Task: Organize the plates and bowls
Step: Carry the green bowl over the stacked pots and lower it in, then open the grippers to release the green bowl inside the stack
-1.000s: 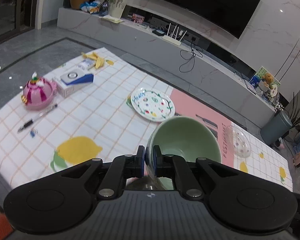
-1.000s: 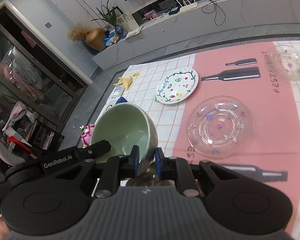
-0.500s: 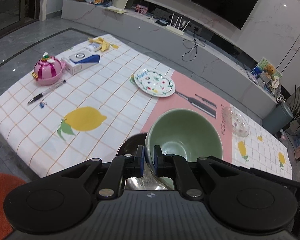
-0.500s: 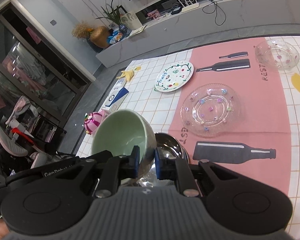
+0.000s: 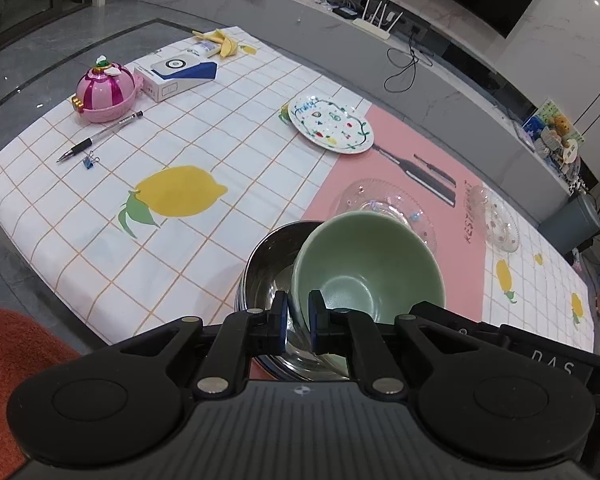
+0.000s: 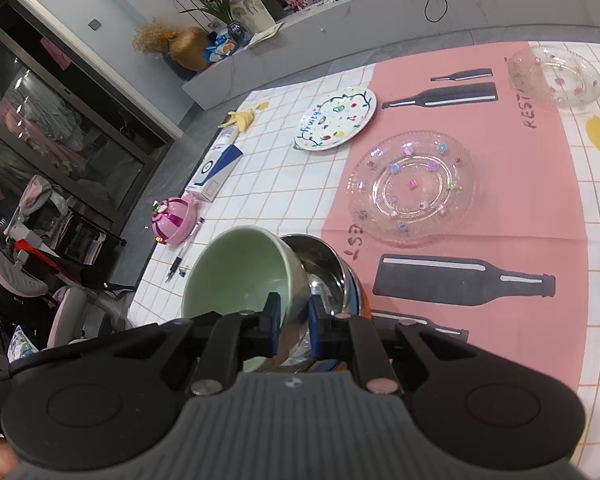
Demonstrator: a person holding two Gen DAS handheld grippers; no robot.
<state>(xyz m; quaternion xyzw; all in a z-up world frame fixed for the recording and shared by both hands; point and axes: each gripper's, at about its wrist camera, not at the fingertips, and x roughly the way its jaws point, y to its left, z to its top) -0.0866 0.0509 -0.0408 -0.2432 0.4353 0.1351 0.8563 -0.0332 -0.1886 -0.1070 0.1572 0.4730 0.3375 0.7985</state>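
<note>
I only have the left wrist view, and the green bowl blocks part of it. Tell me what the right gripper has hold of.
Observer: The right gripper is shut on the green bowl, with its rim between the pads.
Operator: Report what's under the steel bowl.
Observer: The steel bowl sits in a stack; a blue rim and an orange rim show below it.
Operator: Check the glass plate.
Observer: The glass plate lies flat on the pink cloth, apart from the stack.
</note>
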